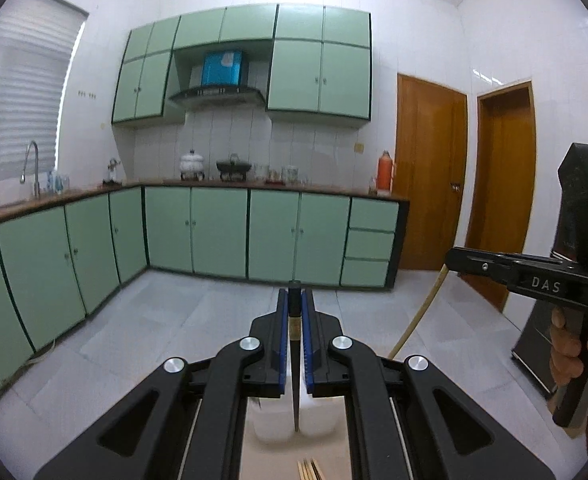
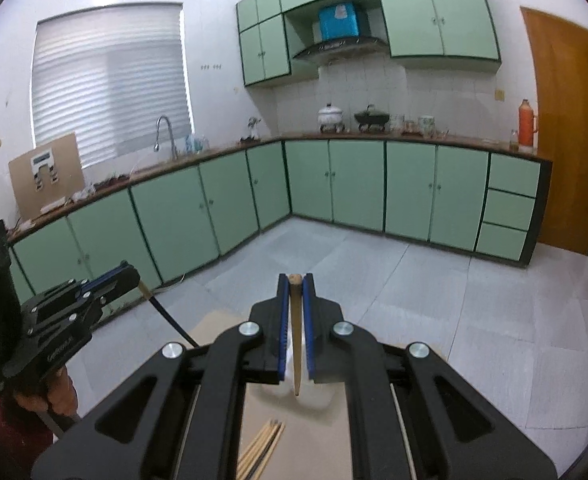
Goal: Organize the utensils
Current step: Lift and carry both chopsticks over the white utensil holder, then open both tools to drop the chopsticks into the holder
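Two black handheld grippers are raised side by side, each tilted slightly downward. The left gripper (image 1: 295, 300) has its jaws closed (blue pads nearly meeting). The right gripper (image 2: 295, 292) is likewise closed. A hand (image 1: 570, 344) wraps each handle.

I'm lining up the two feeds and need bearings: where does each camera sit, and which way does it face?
Left wrist: on the left gripper, shut on a dark chopstick, facing the green cabinets; the right gripper and hand show at right.
Right wrist: on the right gripper, shut on a pale chopstick, facing the same cabinets; the left gripper shows at left.
Shared: cabinets, orange flask, loose chopsticks below.
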